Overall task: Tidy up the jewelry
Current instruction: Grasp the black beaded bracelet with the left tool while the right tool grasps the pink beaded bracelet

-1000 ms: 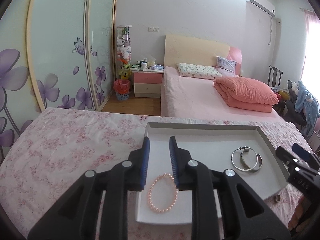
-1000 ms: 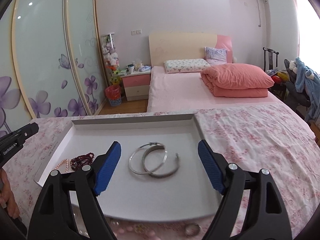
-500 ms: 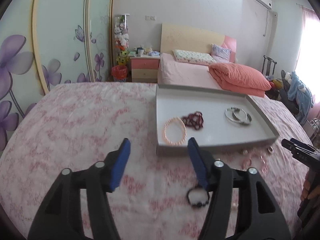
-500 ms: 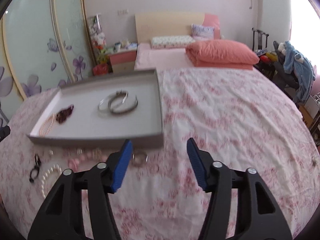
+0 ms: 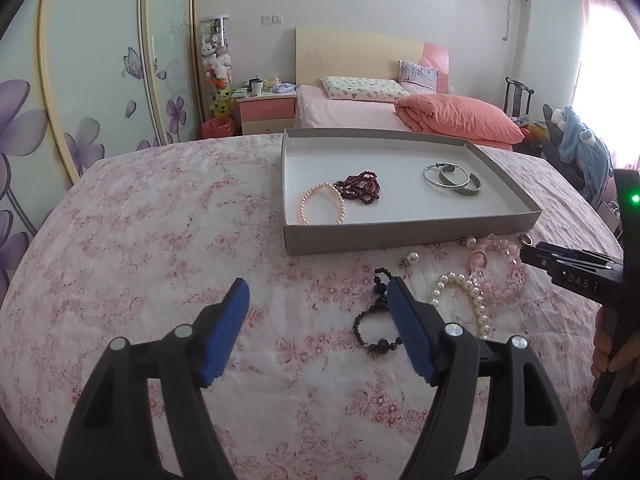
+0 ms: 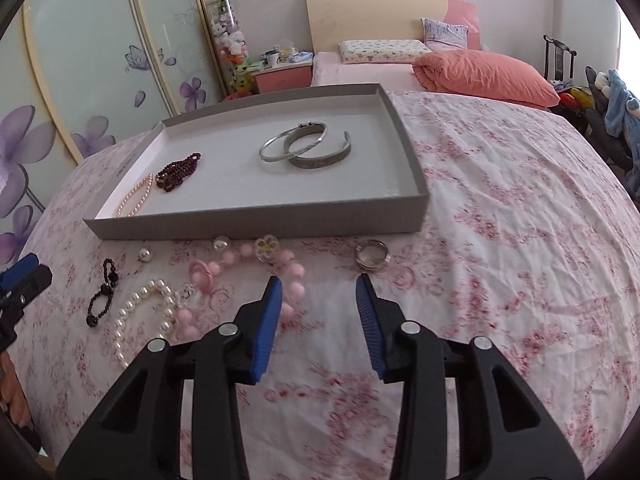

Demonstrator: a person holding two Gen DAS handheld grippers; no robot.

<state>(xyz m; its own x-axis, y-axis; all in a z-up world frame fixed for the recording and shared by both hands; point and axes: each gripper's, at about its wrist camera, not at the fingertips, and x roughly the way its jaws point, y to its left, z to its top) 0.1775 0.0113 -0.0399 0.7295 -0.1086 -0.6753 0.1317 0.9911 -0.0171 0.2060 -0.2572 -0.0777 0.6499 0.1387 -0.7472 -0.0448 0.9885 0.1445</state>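
A grey tray (image 5: pixel 404 227) (image 6: pixel 256 222) lies on the floral cloth. It holds a pink pearl bracelet (image 5: pixel 321 204), a dark red bead bracelet (image 5: pixel 360 188) (image 6: pixel 178 171) and silver bangles (image 5: pixel 452 178) (image 6: pixel 306 148). In front of the tray lie a black bead bracelet (image 5: pixel 374 322) (image 6: pixel 102 294), a white pearl bracelet (image 5: pixel 466 300) (image 6: pixel 138 314), a pink bead bracelet (image 6: pixel 240 272) and a silver ring (image 6: pixel 372 254). My left gripper (image 5: pixel 318 330) is open and empty, with its right finger beside the black bracelet. My right gripper (image 6: pixel 318 320) is open and empty, near the pink beads.
Small pearl earrings (image 5: pixel 410 258) (image 6: pixel 145 255) lie by the tray's front wall. Beyond the table stand a pink bed (image 5: pixel 360 112), a nightstand (image 5: pixel 266 112) and sliding wardrobe doors (image 5: pixel 100 80). A chair with clothes (image 5: pixel 576 140) is at the right.
Both grippers have pulled back from over the tray to the cloth in front of it. The left gripper's jaws have opened wide and left the pink pearl bracelet in the tray.
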